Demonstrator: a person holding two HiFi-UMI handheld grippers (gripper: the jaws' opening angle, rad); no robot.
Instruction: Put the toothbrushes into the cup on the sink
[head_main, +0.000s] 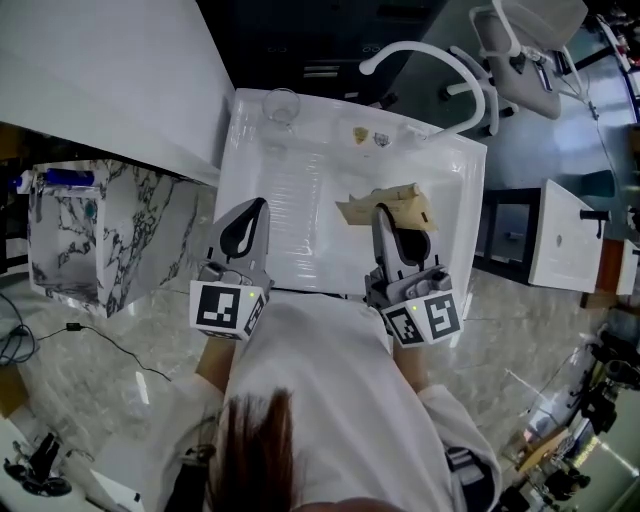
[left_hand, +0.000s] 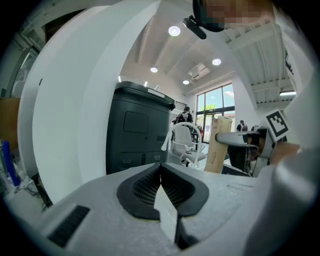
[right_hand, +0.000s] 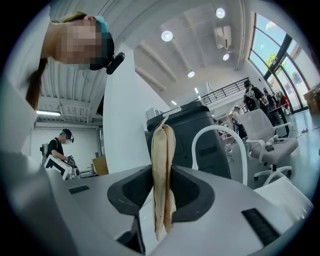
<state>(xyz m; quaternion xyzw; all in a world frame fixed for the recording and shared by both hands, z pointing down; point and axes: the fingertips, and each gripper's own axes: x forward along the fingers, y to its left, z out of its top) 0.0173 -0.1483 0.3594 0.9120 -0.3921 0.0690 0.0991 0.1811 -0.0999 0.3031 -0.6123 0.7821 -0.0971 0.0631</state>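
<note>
Filling mid head view, white sink (head_main: 300, 235) lies under both claws: right claw (head_main: 385, 212) clamped on flat tan paper packet (head_main: 412, 196) over the basin, left claw (head_main: 256, 210) shut w/ nothing in it by sink's left edge, clear cup (head_main: 282, 105) at far-left corner.

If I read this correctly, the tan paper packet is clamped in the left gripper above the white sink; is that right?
Not quite: the tan paper packet is clamped in the right gripper, not the left gripper, as the right gripper view shows. It is above the white sink.
</note>
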